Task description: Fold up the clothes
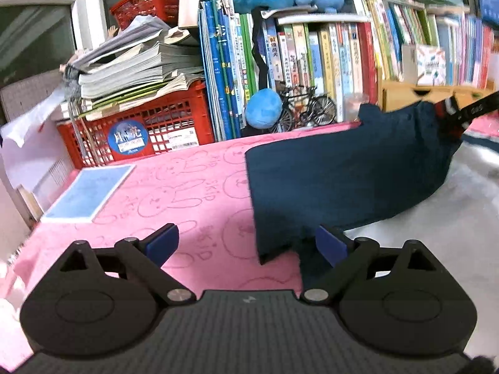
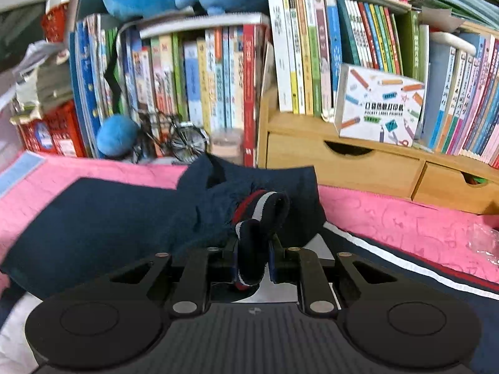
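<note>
Right claw (image 2: 252, 261) clamped on navy garment's (image 2: 103, 227) striped cuff (image 2: 249, 237); left claw (image 1: 246, 246) spread wide, holding nothing.

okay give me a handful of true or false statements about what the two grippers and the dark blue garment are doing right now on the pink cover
1. The right hand-held gripper is shut on the striped band of the navy garment. True.
2. The left hand-held gripper is clamped on the garment. False: it is open, holding nothing, near the garment's edge.
3. The garment lies on a green cover. False: the cover is pink with rabbit drawings.
4. A model bicycle stands before the books. True.
5. The crate under the stacked papers is red. True.
</note>
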`<control>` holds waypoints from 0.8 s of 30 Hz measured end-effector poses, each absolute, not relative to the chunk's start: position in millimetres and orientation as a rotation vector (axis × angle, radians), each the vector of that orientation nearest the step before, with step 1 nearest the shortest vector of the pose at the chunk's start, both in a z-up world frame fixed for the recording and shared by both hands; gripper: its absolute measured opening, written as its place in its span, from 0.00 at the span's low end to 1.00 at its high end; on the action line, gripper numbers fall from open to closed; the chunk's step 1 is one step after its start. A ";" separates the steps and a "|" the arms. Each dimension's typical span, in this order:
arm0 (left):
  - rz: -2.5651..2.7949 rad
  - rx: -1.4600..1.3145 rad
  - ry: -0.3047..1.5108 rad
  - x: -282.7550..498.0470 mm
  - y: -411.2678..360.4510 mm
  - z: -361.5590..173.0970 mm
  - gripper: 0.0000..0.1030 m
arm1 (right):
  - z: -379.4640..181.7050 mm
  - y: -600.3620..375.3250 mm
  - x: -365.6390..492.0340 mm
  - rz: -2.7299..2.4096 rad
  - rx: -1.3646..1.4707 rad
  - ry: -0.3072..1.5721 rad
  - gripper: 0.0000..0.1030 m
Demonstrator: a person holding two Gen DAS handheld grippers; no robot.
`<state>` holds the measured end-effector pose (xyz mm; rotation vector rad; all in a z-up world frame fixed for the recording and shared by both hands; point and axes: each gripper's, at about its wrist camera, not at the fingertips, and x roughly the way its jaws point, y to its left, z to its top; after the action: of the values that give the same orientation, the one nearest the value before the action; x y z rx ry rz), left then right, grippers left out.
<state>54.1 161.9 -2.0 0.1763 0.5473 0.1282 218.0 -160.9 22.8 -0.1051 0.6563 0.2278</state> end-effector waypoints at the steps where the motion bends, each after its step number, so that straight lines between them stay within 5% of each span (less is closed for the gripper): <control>1: 0.137 0.191 0.548 55.9 160.4 -4.5 0.93 | 20.4 -161.6 218.3 0.222 -0.116 0.656 0.19; 14: 0.116 0.126 0.480 82.1 151.8 10.4 0.99 | 4.1 -184.9 221.2 0.161 -0.190 0.664 0.19; 24: 0.290 0.270 0.670 136.0 176.5 -20.3 0.98 | -10.1 -207.1 217.7 0.170 -0.163 0.672 0.23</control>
<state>136.0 176.5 -20.3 0.2698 0.6700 0.2902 217.7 -207.1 -10.1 -0.1631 0.6725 0.1697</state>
